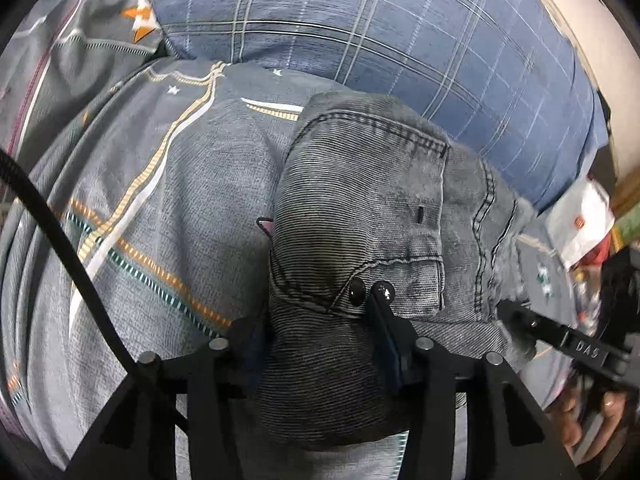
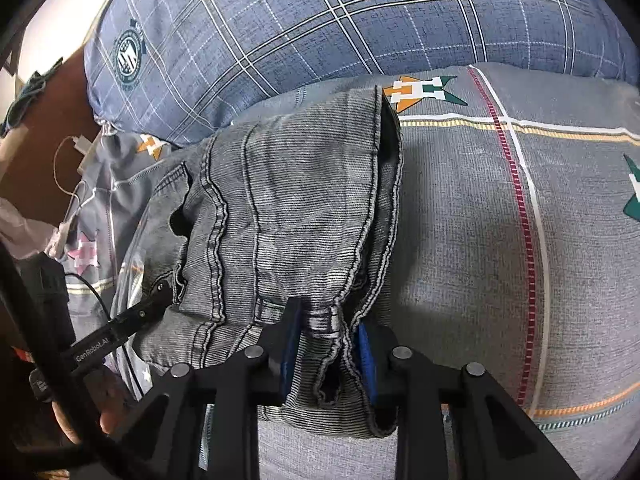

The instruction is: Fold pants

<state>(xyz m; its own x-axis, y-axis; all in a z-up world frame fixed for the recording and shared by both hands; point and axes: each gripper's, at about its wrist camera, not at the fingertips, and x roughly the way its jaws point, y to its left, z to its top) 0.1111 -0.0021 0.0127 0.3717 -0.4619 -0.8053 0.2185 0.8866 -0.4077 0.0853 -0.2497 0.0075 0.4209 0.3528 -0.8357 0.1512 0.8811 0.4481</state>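
A: The pants (image 1: 360,216) are lying bunched on the bed's grey patterned bedsheet (image 1: 160,200), just below the blue plaid pillow (image 1: 360,32). The left tongs (image 1: 320,320) are clenching a thick roll of denim beside the pocket snap.

B: And the right tongs (image 2: 330,344) are pinching the waistband at a belt loop, blue pads pressing both sides.

A: My worry: that left bite looks bulky. If the two hands are pulling apart unevenly, layers could be slipping out and the fold skewing.

B: Agreed, and the soft bedding may be dragging the cloth underneath into creases.

A: Both tongs are reaching in low and close together, nearly level with the bed, pointing towards the pillow.
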